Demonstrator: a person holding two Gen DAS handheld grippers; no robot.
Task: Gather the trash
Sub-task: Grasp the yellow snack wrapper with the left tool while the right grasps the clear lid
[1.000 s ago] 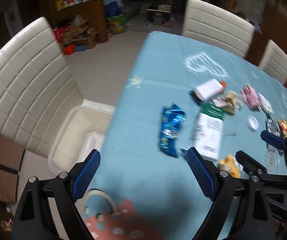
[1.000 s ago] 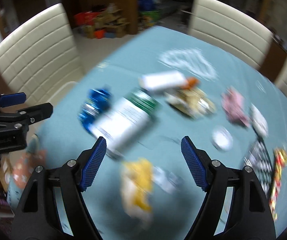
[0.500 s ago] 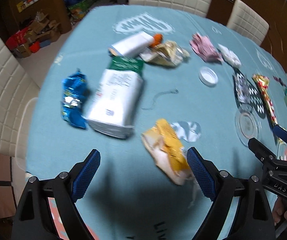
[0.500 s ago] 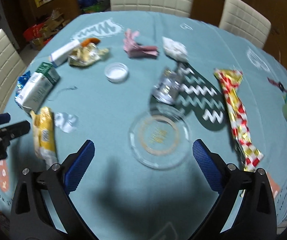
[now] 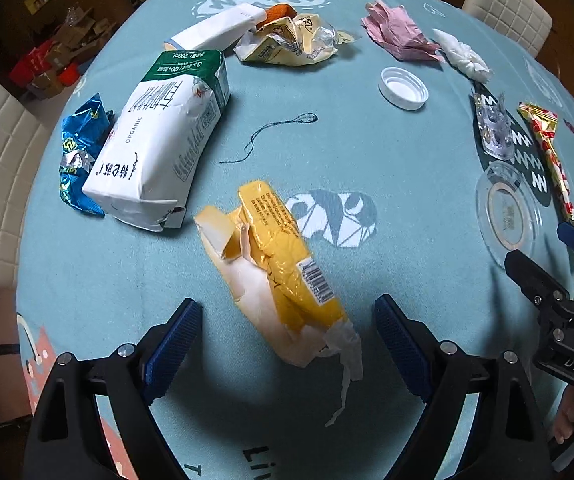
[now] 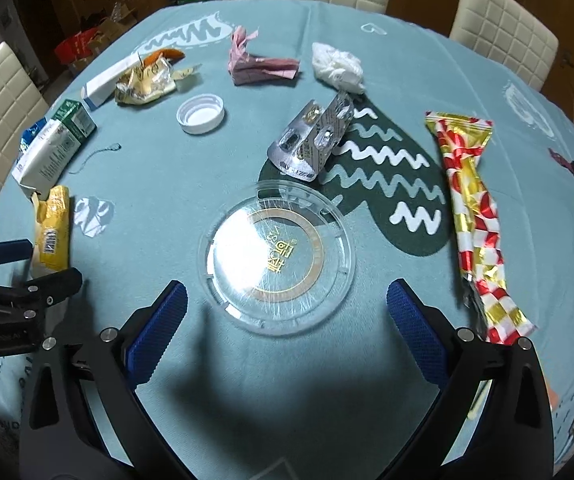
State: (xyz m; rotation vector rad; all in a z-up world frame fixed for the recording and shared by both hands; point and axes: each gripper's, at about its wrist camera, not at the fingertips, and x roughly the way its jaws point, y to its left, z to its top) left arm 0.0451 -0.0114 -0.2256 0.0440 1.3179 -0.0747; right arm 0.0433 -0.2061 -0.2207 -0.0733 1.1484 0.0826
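Hovering over a teal tablecloth [image 5: 367,152], the left gripper [image 5: 287,344] is spread wide above a torn yellow wrapper [image 5: 279,264], not touching it. The right gripper [image 6: 283,328], its jaws just opened wider, is spread above a clear plastic lid [image 6: 277,256]. Beyond lie a milk carton [image 5: 159,144], bottle cap [image 6: 201,114] and blister pack [image 6: 313,138].

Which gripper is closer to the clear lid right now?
Right. The right gripper hangs open just before the clear lid; the left gripper is off to its side, over the yellow wrapper.
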